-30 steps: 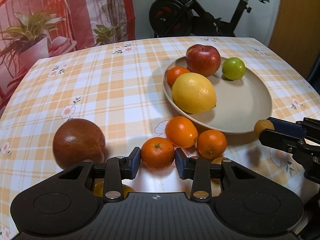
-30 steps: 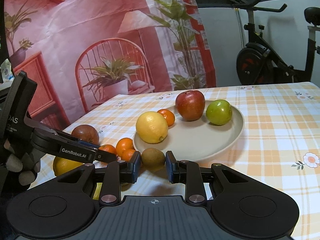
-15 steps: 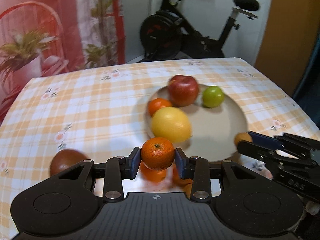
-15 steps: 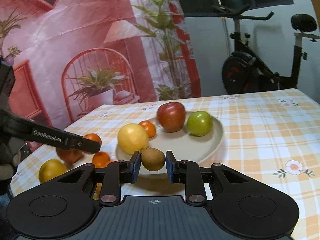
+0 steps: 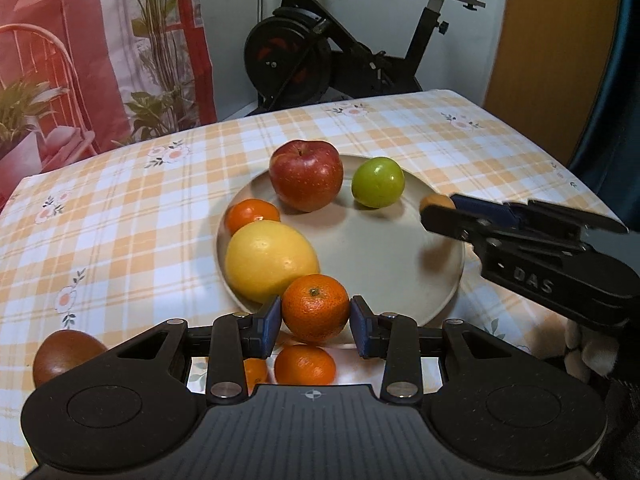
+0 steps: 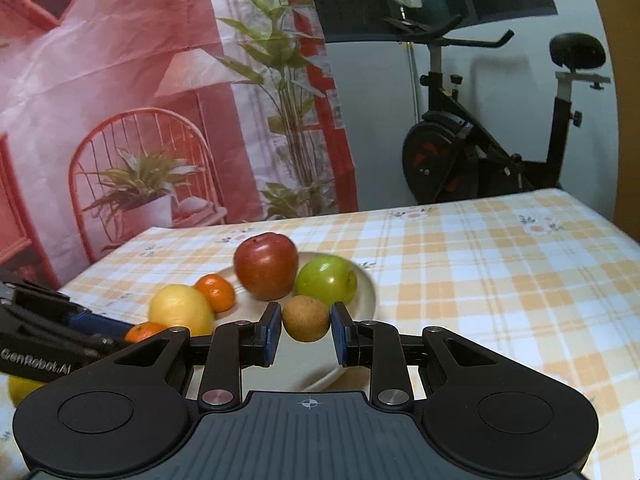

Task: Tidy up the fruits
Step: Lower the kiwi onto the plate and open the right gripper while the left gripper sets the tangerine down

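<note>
A: Checked tablecloth runs to its far edge at the top of the frame, with an exercise bike behind it. What do I have in hand?

B: In the left wrist view my left gripper is pinching a mandarin, pads on both its sides, over the near rim of the plate, bottom centre. My right gripper is pinching a brown kiwi-like fruit, seen over the plate's right side.

A: Free space?

B: The plate's centre and right half are bare. Red apple and green fruit sit along its upper rim, a lemon and a small orange along its left rim. Two more mandarins lie on the cloth under my left jaws; a dark red fruit sits lower left.
</note>
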A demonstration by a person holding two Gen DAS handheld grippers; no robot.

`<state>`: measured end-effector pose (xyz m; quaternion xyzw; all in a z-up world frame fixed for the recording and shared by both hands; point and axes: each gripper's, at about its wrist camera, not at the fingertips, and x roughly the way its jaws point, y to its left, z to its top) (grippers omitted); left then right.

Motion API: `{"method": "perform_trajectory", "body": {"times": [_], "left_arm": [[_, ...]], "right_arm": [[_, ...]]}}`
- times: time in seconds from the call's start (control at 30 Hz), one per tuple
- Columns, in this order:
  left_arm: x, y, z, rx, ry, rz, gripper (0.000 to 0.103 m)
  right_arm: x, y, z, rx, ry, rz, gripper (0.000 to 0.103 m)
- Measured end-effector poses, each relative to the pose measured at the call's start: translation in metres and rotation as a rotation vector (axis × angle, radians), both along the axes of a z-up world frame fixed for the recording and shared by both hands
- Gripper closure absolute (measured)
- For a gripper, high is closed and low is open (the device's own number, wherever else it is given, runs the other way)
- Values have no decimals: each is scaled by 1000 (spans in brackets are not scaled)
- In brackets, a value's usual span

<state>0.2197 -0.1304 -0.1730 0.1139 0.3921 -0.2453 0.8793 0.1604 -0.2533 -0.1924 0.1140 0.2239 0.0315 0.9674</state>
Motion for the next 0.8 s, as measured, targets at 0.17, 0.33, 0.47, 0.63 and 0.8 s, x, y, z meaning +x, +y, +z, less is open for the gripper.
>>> {"method": "perform_trajectory", "body": {"times": [0.17, 0.33, 0.47, 0.63, 0.8], "left_arm": [[2, -4, -4, 16, 8, -3, 64], [6, -5, -7, 30, 14, 2, 64], [7, -8, -8, 48, 9, -4, 64], [7, -10, -10, 69, 1, -13, 64], [9, -12, -13, 73, 4, -2, 63]], "right_arm": [[19, 1, -3, -65, 27, 5, 79], [33, 4, -6, -104, 62, -1, 79], [40, 5, -9, -119, 95, -11, 78], [43, 4, -10, -119, 113, -18, 78], [42, 8, -11, -136, 116, -19, 77]]}}
